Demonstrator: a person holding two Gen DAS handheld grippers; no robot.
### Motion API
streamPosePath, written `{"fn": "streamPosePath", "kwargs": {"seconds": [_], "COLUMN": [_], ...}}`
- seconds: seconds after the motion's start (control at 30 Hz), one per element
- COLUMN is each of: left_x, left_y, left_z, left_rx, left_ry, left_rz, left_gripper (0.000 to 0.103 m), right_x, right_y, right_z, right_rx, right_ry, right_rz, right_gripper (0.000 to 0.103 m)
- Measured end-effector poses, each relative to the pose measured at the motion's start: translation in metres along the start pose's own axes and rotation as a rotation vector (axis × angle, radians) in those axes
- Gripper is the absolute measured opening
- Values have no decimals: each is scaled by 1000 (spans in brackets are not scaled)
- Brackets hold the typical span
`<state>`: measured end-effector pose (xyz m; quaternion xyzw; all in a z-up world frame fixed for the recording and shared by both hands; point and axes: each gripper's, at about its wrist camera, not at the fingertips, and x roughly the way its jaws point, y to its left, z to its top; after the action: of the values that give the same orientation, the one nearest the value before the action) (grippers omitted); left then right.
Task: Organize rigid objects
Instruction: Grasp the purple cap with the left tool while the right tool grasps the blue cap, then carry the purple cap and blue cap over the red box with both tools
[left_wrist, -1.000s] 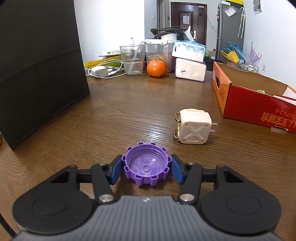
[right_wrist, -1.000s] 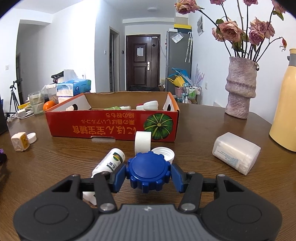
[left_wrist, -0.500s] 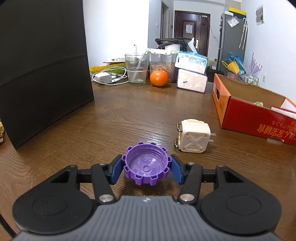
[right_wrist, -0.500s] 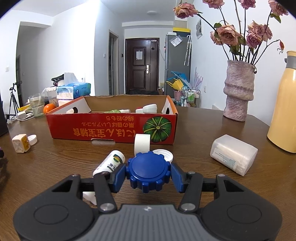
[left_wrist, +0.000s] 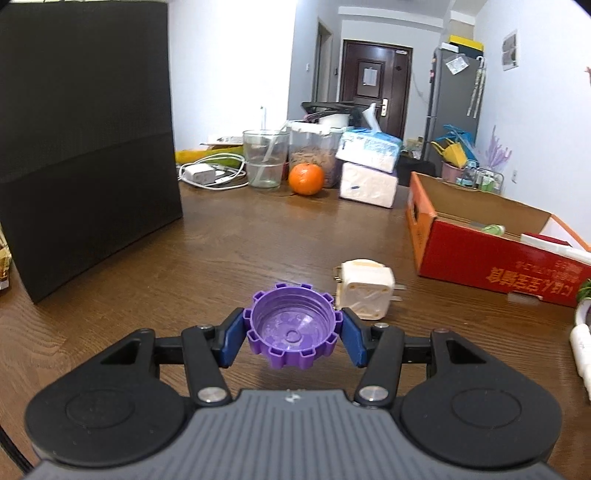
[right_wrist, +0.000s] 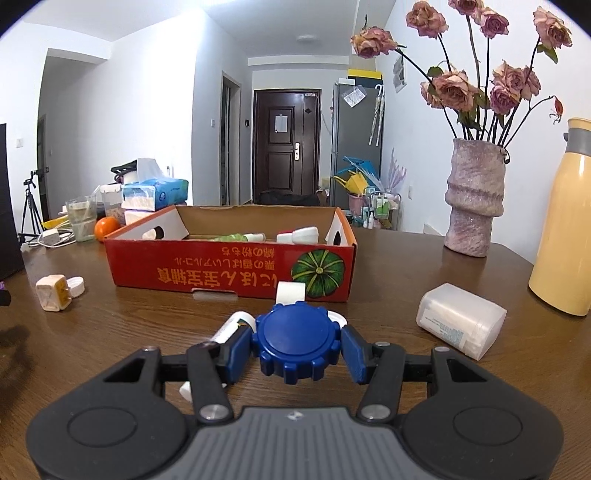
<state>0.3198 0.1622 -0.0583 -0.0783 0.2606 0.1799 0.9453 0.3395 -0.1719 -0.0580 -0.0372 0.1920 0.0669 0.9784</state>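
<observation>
Between the blue pads of your left gripper (left_wrist: 293, 334) sits the purple cap (left_wrist: 293, 330), open side up, clamped across its notched rim and carried clear of the wooden table (left_wrist: 229, 251); your right gripper (right_wrist: 297, 345) likewise pinches the blue cap (right_wrist: 297, 341), closed face up, by its ribbed edge. Both look like hard moulded plastic, so you can judge them light and stiff, unlikely to deform or crack under this squeeze. The smooth faces would be slippery, but the teeth around each rim give the pads something to bite; keep your hold across the widest part, pads flat on opposite ribs, or a cap may twist out. Ahead lies the red cardboard box (right_wrist: 229, 266), already holding a few items, which seems the likely place for them. The cream plug adapter (left_wrist: 364, 291) lies just beyond the purple cap, and a white bottle (right_wrist: 232, 326) lies under the right gripper.
</observation>
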Motion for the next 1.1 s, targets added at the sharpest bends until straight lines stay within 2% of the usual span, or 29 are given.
{"fn": "streamPosePath", "kwargs": {"seconds": [0.33,0.63,1.1], "left_x": [-22,-37,-34], "left_y": [-30,-74,-130], "left_z": [14,33,60], "left_rx": [37,79,113], "left_ry": [-51,-106,-138], "left_rz": [-87,-178,-259], "left_gripper": [56,56,56], "right_x": [-13,-18,-2], "right_y": [6,12,17], "right_z": [17,35,58], "right_rx": [1,1,17], "right_ry": [-49,-92,-124], "right_rz": [35,61,75], "right_gripper": [52,52,52]}}
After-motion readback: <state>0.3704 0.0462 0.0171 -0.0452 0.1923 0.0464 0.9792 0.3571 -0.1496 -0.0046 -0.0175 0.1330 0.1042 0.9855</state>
